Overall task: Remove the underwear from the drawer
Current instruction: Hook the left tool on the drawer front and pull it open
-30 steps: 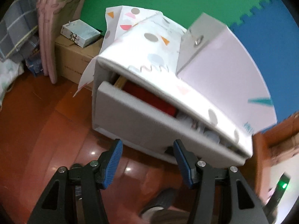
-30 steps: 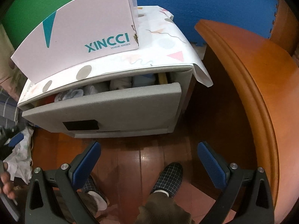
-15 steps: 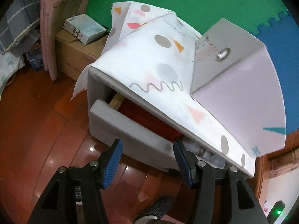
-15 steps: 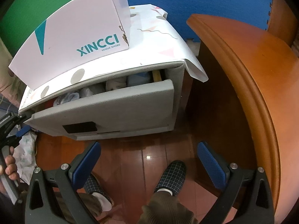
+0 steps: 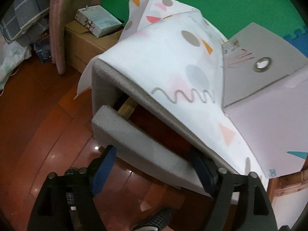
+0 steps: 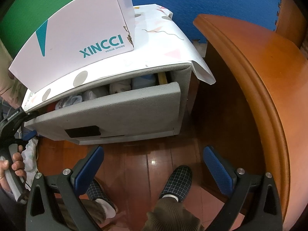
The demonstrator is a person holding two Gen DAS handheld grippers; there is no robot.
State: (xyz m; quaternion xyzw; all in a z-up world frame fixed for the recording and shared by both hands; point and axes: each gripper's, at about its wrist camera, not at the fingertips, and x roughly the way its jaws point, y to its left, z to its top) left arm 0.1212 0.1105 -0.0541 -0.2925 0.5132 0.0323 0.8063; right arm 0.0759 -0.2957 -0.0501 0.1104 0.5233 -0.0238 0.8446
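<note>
My left gripper (image 5: 154, 163), jaws apart, straddles the drawer front (image 5: 146, 144) at lower centre, nearer the underwear (image 6: 107, 94) inside than my open, empty right gripper (image 6: 152, 165).

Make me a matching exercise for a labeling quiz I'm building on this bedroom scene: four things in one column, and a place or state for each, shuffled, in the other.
Things:
1. drawer
2. XINCCI shoe box
3. left claw
4. right claw

Places or states:
A. open, over the wooden floor, apart from the cabinet
B. partly pulled out, folded clothes showing inside
C. on top of the patterned cover
D. one finger on each side of the drawer's front panel

Pairs: 1-B, 2-C, 3-D, 4-A
</note>
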